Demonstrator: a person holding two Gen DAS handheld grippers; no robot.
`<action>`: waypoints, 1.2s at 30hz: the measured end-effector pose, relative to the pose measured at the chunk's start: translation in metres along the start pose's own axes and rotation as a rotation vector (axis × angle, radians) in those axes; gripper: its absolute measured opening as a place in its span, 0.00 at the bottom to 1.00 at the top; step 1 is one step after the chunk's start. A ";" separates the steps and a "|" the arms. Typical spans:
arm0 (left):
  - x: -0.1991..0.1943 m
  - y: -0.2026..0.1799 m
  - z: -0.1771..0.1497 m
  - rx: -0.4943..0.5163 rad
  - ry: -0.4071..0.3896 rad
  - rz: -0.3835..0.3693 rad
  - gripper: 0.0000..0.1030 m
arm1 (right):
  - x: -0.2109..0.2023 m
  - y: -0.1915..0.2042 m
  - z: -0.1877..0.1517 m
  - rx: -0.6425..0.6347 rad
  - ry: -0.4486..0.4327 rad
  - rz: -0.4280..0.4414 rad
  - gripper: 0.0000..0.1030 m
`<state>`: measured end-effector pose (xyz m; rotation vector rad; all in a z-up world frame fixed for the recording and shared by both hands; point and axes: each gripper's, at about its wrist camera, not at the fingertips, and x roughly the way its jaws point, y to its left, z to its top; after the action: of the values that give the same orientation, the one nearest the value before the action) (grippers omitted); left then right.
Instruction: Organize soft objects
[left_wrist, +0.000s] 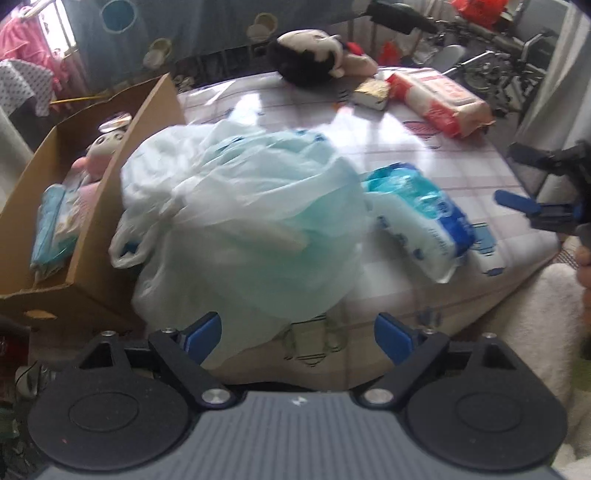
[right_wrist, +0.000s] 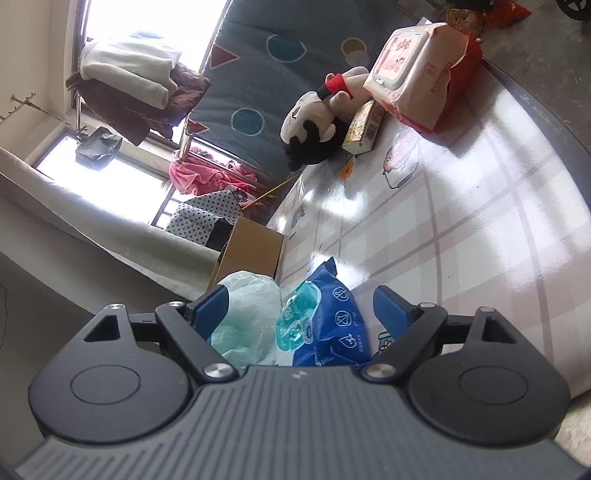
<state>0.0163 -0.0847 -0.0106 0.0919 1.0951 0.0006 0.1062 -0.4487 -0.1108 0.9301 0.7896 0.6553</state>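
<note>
Both grippers gape empty: close your left gripper (left_wrist: 297, 334) deep on the bag (left_wrist: 240, 221) (slippery film), then lift it into the box (left_wrist: 92, 206); right gripper (right_wrist: 301, 314) waits.

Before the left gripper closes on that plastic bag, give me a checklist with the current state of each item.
1. Left gripper open wide enough: ok, jaws spread.
2. Plastic bag between its fingers: cannot tell; the bag's near edge reaches the left finger, but the image is blurred.
3. Cardboard box has room: ok; wipe packs and a plush toy lie inside, space remains.
4. Box close to bag: ok, its wall is right beside it.
5. Right gripper out of the way: ok, open, off to the right.
6. Blue wipes pack free of the bag: not ok; the bag overlaps its edge.
</note>
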 end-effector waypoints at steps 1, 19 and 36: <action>0.006 0.009 -0.001 -0.020 0.005 0.012 0.88 | 0.005 0.006 0.001 -0.004 0.012 0.013 0.84; 0.056 0.060 0.019 -0.029 -0.151 0.120 0.81 | 0.282 0.147 0.013 -0.214 0.485 -0.132 0.46; 0.074 0.078 0.078 -0.012 -0.271 0.215 0.88 | 0.275 0.109 0.026 0.075 0.286 -0.150 0.45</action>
<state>0.1227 -0.0089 -0.0353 0.1934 0.8106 0.1830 0.2632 -0.1970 -0.0880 0.8457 1.1338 0.6381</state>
